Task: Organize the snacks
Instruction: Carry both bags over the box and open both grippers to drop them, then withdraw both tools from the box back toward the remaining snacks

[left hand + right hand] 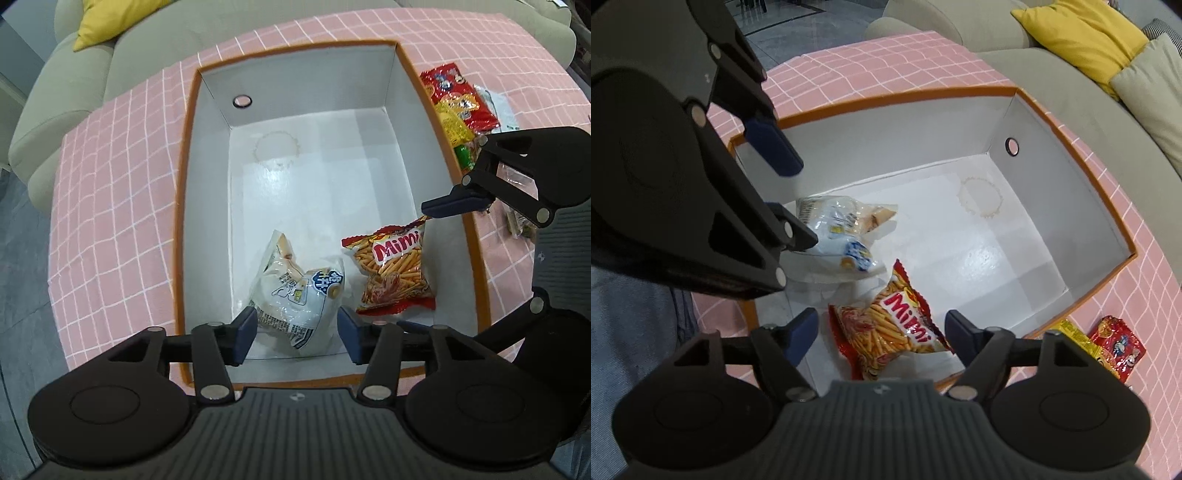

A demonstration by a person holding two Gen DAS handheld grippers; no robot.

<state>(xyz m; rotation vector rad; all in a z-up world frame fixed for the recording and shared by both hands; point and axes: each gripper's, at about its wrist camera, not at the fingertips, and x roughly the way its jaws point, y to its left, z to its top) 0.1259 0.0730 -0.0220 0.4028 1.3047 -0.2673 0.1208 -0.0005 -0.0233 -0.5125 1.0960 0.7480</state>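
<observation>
Two hand-held grippers are hanging, pointing steeply down, over the near end of an open cardboard box (436, 122), which serves here as the landmark.

The left gripper (297, 332) is standing open, its blue padded fingers (243, 334) spread on either side of a white crinkled plastic snack bag (295, 291) without pressing on it. The bag is lying on the box floor at the near end; its lower edge is dipping out of sight between the fingers, and its printed text is too small to read.

The right gripper (881, 338) is also standing open, its jaws wide apart around a red and orange foil packet marked "Mimi" (890, 332), printed with thin sticks. The packet is lying on the box floor beside the white bag, and its near end is hidden behind the gripper's ribbed grey body.

The box has a glossy white inside, an orange outer edge, a round hole in its far wall and a faint ring-shaped stain on its floor.

Outside the box, along its right wall, more packets (458, 103) in red, yellow and green are lying in a row, partly covered by the right gripper's black linkage in the left wrist view.

The box is sitting on a pink tablecloth (110, 184) with a white grid. Beyond the box, a pale green sofa (55, 103) is carrying a yellow cushion (107, 22), cut off at the frame edge.
</observation>
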